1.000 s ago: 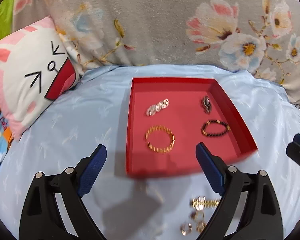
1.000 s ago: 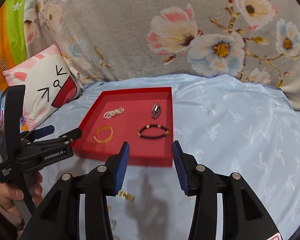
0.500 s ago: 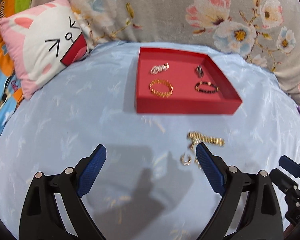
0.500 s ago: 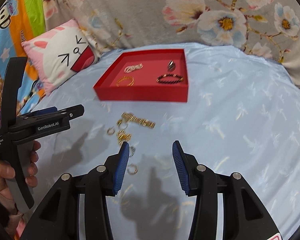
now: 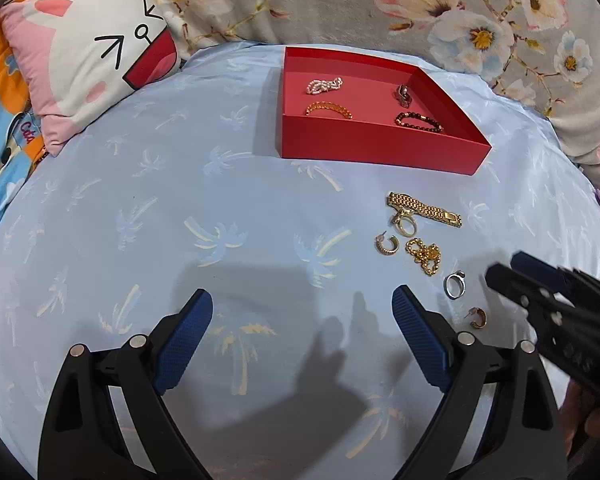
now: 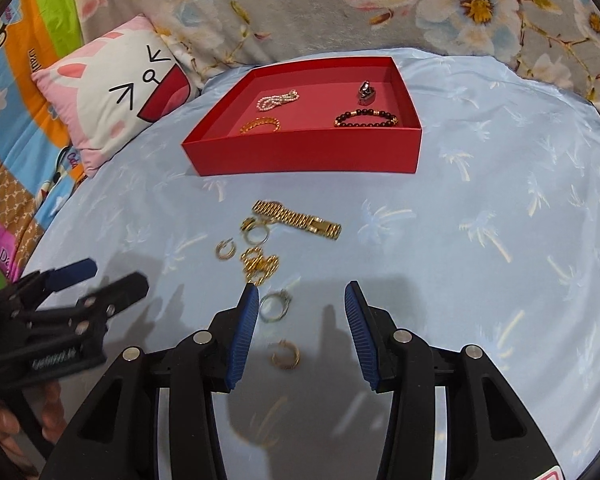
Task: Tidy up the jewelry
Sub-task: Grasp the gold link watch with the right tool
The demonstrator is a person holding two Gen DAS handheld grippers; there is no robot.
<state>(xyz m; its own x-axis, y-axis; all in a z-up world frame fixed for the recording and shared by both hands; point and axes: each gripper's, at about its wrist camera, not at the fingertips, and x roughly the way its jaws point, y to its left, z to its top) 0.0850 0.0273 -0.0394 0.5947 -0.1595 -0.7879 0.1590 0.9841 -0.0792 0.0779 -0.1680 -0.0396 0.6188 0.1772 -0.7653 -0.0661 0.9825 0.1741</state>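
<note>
A red tray (image 5: 380,148) (image 6: 308,156) lies on the pale blue bedsheet and holds a pearl bracelet (image 5: 325,85), a gold bangle (image 5: 329,109), a dark bead bracelet (image 5: 418,121) and a dark charm (image 5: 404,94). In front of it loose pieces lie on the sheet: a gold link bracelet (image 6: 298,219), a gold ring (image 6: 256,232), a gold hoop earring (image 6: 225,249), a gold chain clump (image 6: 260,264), a silver ring (image 6: 275,306) and a second hoop earring (image 6: 286,355). My right gripper (image 6: 300,312) hangs open just above the silver ring and that earring, holding nothing. My left gripper (image 5: 302,328) is open and empty over bare sheet left of the pile.
A pink and white cat-face pillow (image 5: 88,60) lies at the back left. A grey floral blanket (image 5: 380,0) runs along the back behind the tray. A colourful cartoon cover (image 6: 16,92) borders the left edge. A hand (image 6: 4,424) holds the left gripper's handle.
Both grippers have pulled back from the tray and sunk toward the sheet. The loose jewelry pile, earlier at the lower frame edge, now lies under the right gripper's fingertips.
</note>
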